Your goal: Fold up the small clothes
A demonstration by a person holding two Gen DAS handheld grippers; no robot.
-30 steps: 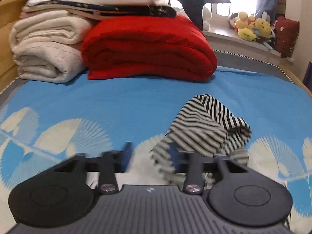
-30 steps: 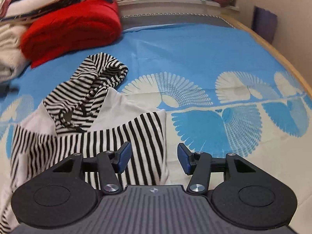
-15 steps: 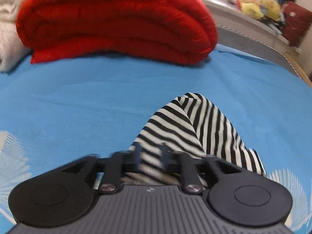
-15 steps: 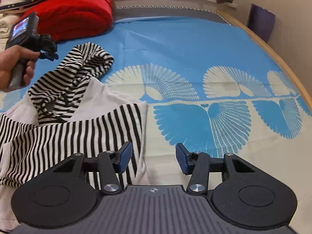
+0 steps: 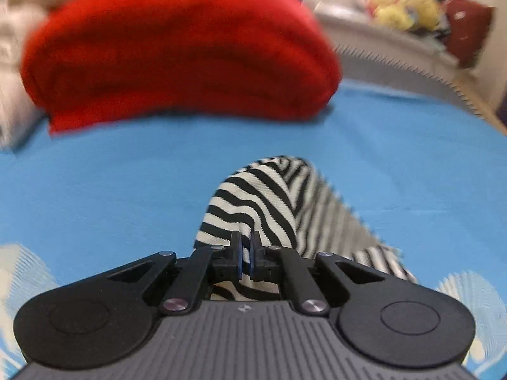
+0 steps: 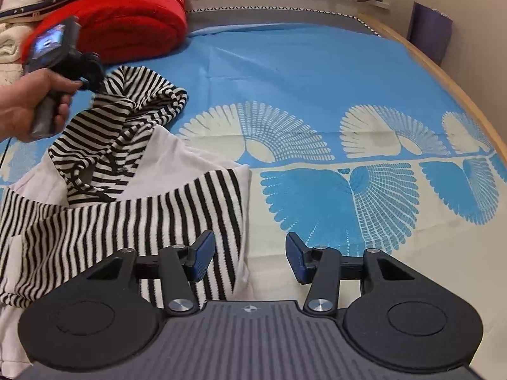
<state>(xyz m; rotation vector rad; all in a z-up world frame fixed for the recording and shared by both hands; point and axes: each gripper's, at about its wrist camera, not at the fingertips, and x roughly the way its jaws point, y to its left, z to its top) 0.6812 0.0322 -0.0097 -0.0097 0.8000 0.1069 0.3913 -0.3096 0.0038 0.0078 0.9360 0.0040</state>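
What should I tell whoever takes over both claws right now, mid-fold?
Left claw: shut on the striped hood, lifting it off the blue sheet.
Right claw: open, empty, hovering at the striped garment's right edge.
Garment: crumpled on the sheet, near the red blanket.
Done: hood gripped, nothing folded yet.
Left: probably lay the hood flat, then fold.

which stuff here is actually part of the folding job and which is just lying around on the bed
Part of the job:
striped hooded top
left gripper, shut on its hood
right gripper, open beside the hem

Just lying about:
red blanket
cream blankets
plush toys
blue bedsheet
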